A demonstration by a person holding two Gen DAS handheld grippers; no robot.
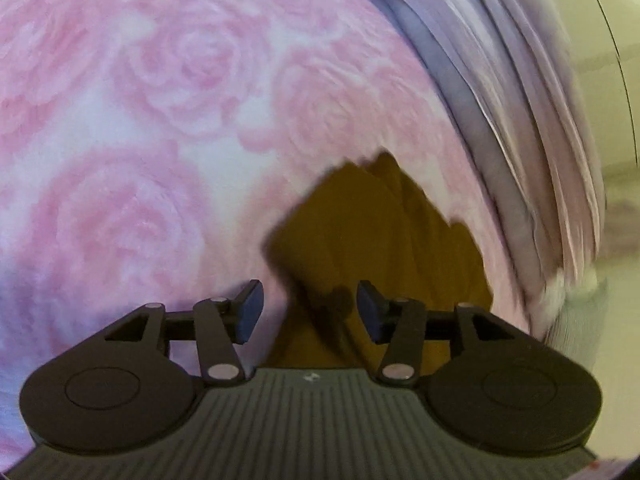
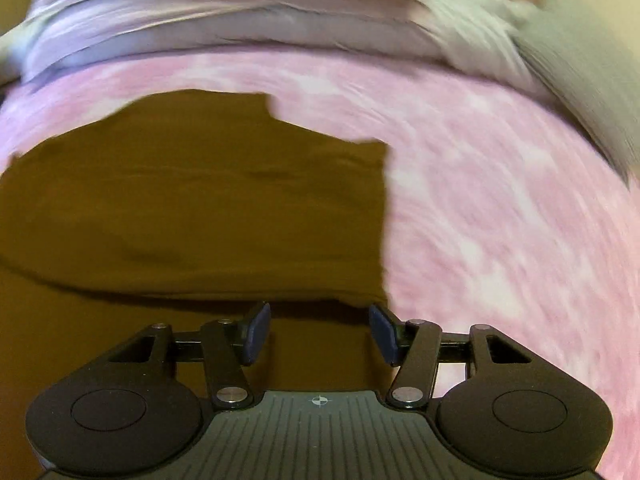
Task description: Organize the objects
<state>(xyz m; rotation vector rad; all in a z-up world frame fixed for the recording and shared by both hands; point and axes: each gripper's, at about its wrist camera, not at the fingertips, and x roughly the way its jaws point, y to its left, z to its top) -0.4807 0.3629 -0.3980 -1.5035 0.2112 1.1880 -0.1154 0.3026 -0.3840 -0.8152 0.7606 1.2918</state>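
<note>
From the left wrist camera, the left gripper (image 1: 310, 310) points down at a bed covered by a pink blanket (image 1: 160, 120) printed with large roses. Its jaws stand apart with nothing pressed between the pads. A brown cloth (image 1: 380, 248) lies flat on the blanket, just ahead of and beneath the jaws; its near part runs under the gap between them and under the right-hand pad, while the left-hand pad sits over bare blanket beside the cloth's edge. At the upper right, a pile of pale lilac bedding (image 1: 532, 128) lies along the edge of the blanket, blurred. Beyond it is a cream wall (image 1: 600, 40).

From the right wrist camera, the right gripper (image 2: 319, 334) also points down, jaws open and empty. The brown cloth (image 2: 200, 200) spreads wide across the left and middle of the picture, lying on the pink blanket (image 2: 500, 220), with a straight edge on its right side and an uneven far edge. Both pads hover over the cloth's near right corner. The lilac bedding (image 2: 240, 12) is heaped across the top, blurred, next to a grey ribbed fabric (image 2: 580, 92) at the upper right.
</note>
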